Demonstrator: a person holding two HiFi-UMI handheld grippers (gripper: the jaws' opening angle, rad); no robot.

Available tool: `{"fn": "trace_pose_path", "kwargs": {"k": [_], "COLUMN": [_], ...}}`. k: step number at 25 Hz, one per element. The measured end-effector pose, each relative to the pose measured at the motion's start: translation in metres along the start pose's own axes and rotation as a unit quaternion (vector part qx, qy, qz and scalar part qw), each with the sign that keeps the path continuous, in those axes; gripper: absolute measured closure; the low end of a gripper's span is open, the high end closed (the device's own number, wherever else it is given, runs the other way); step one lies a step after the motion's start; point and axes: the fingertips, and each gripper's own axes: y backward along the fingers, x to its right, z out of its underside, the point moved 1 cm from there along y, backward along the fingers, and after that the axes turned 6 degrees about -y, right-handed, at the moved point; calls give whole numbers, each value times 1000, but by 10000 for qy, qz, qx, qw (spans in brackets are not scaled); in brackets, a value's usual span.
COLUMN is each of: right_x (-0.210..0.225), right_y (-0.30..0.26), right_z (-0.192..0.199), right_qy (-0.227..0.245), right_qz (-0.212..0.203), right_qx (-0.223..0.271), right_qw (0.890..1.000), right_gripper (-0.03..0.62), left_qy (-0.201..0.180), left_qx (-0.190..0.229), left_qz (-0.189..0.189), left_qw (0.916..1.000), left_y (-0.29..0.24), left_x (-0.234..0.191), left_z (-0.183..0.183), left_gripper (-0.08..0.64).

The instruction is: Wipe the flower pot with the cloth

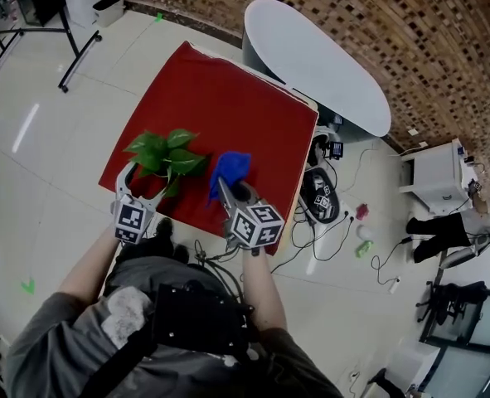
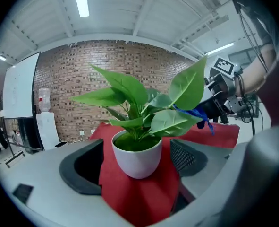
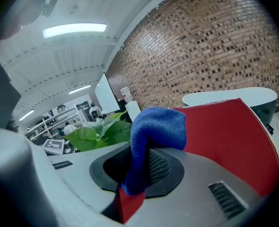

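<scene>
The left gripper (image 1: 141, 186) has its jaws spread wide. A small round white flower pot (image 2: 137, 157) stands between them on the red cloth-covered table (image 1: 228, 89), with a gap of red cloth showing on each side, so the dark pads are not pressing on it. The pot stands upright and holds a plant with broad green leaves (image 2: 130, 91) that fan out above its rim and over the jaws.

The right gripper (image 1: 235, 191) has its jaws clenched on a blue terry cloth (image 3: 153, 126). The cloth is pinched between the pads, bulges in a fold above them and hangs in a narrow strip below. In the head view the cloth sits just beside the plant's leaves, on their right, near the table's near edge. Whether it touches them cannot be told.

Both grippers point away from the person, across the table. Beyond its far corner stands a pale oval table (image 1: 319, 60), in front of a brick wall (image 1: 410, 23). Loose cables (image 1: 336, 230) lie on the light floor to the right.
</scene>
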Motion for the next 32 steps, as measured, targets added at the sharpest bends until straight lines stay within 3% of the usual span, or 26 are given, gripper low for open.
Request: {"fn": "trace_pose_path", "kwargs": {"k": [8, 12, 19, 26, 32], "right_x": [25, 10, -14, -20, -10], "right_y": [-77, -101, -129, -153, -164], "right_z": [22, 23, 36, 29, 40], "right_qy": [161, 117, -220, -557, -605], "right_qz": [-364, -749, -1430, -1574, -1420], "right_qx": [-784, -752, -656, -673, -988], "right_qw": [9961, 9943, 9873, 9837, 9831], "right_gripper": [514, 514, 515, 515, 515], "left_qy": [-231, -357, -401, -340, -427], "left_qx": [87, 123, 310, 320, 377], "left_qz": [319, 673, 944, 1135, 1361], "left_qw": [9992, 9970, 9942, 9924, 9891], "left_y": [-32, -43, -52, -58, -61], "left_x": [-6, -11, -23, -40, -42], "left_z": [14, 17, 25, 22, 24], "left_gripper": [120, 123, 123, 123, 123]}}
